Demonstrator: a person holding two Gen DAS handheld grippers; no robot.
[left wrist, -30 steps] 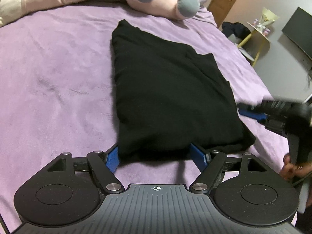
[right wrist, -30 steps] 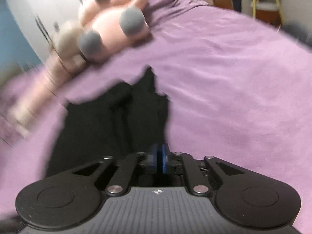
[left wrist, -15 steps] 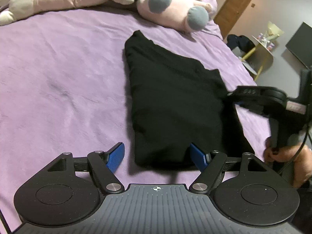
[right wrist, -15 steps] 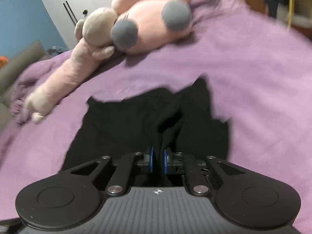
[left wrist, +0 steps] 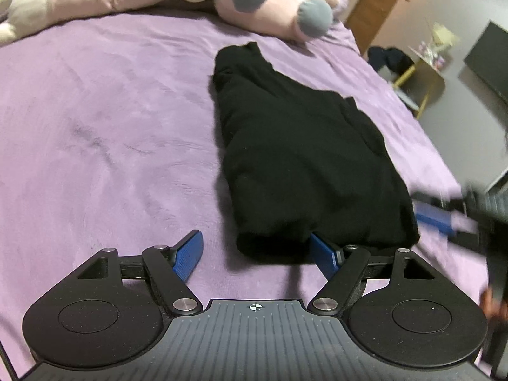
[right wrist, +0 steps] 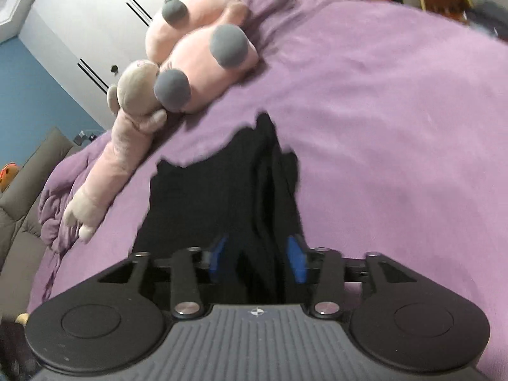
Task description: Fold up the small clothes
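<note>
On the purple bed point(left wrist: 111, 127), black garment point(left wrist: 301, 158) lies folded (lengthwise) w/ both grippers' jaws wide.

Home bedroom, bed under a purple plush blanket point(left wrist: 95, 127), pink stuffed toy point(right wrist: 203, 63) at its far edge, white wardrobe doors point(right wrist: 95, 16), wooden door point(left wrist: 374, 9)

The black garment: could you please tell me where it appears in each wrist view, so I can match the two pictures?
Left wrist view: the black garment runs up the centre-right of the purple bed, its near edge at the open left gripper.
Right wrist view: it lies at lower centre, its near folds between the open right gripper.
Shared landmark: the pink plush toy beyond the garment's far end.
</note>
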